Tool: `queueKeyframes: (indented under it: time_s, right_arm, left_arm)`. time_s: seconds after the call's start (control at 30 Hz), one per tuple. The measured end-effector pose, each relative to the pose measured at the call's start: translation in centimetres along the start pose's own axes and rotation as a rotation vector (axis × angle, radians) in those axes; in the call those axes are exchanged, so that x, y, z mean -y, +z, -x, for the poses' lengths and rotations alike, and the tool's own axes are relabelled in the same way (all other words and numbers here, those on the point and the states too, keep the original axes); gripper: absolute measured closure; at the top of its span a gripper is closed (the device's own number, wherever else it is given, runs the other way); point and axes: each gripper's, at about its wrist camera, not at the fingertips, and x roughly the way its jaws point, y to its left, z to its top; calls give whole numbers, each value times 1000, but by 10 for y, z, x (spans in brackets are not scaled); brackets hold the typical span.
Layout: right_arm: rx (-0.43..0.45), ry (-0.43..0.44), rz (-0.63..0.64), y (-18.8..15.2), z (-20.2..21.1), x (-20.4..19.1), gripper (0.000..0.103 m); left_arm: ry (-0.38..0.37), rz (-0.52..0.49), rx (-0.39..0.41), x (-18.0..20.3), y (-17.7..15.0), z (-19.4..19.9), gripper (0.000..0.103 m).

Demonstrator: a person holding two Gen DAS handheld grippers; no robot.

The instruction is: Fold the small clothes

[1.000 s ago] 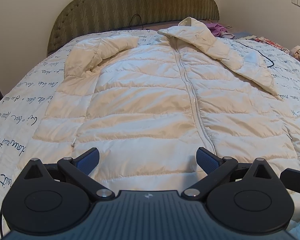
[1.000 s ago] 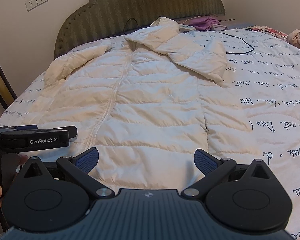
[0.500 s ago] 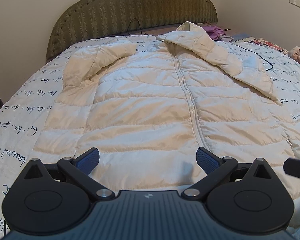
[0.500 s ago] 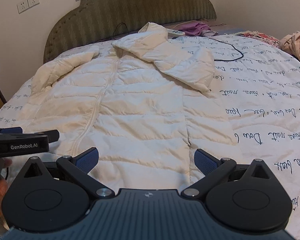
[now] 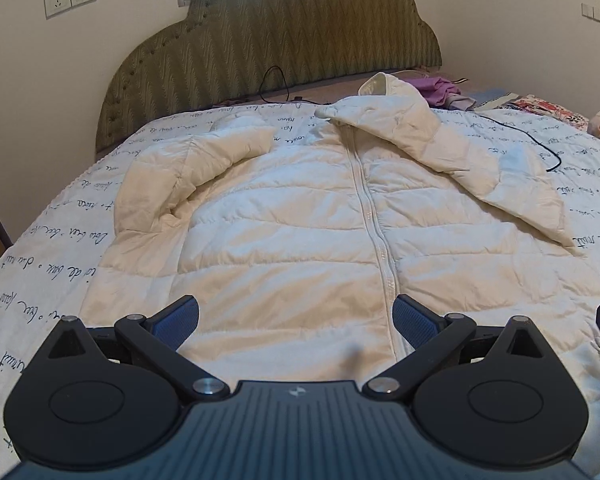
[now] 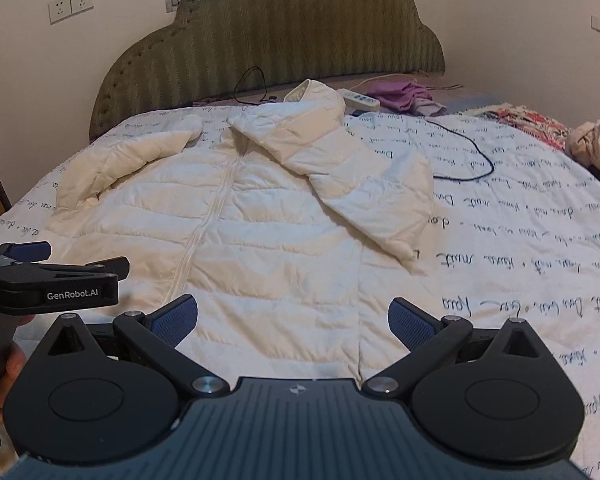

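Note:
A cream quilted hooded jacket [image 5: 292, 240] lies face up on the bed, zipped, hem toward me, hood at the far end. Its right sleeve [image 5: 500, 176] is folded across the body; its left sleeve [image 5: 188, 164] is bent upward. My left gripper [image 5: 296, 320] hovers open over the hem near the zip, holding nothing. In the right wrist view the same jacket [image 6: 268, 240] fills the middle, and my right gripper [image 6: 292, 318] stands open above the hem's right part, empty. The left gripper [image 6: 32, 264] shows there at the left edge, held by a hand.
The bed cover [image 6: 520, 248] is white with dark handwriting print. A black cable [image 6: 472, 152] runs across it at the right. A power strip [image 6: 358, 99], purple cloth [image 6: 404, 96] and pink clothes [image 6: 596, 144] lie at the far right. A green padded headboard [image 5: 276, 40] backs the bed.
Both grippers have lifted and pulled back from the jacket's hem, so more of the headboard and wall shows. The jacket has not moved and both grippers stay open.

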Motion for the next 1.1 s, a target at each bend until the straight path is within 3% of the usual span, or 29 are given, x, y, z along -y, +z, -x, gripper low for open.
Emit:
queueKeyframes:
  time_s: [0.2,0.43,0.63,0.9,1.1]
  right_arm:
    - [-9,-40,126,19,-19,-11,0]
    - [56,-98,339,39,-43,-34,0]
    - [112,-74,388,62,-70,-39,0]
    - [148,-128,470,94,-151,-45,0]
    - [174,-199,537,114,-223,-57,4]
  left_arm:
    - [20,-4,-3,2,0,-21,0]
    - [8,24,-52,-4,-9,-45,0]
    - [-1,41,-88,-7,-22,-64,0]
    - [34,0,-14,3,-37,-68,0]
    - [10,24,-6,-2,-37,-69,0]
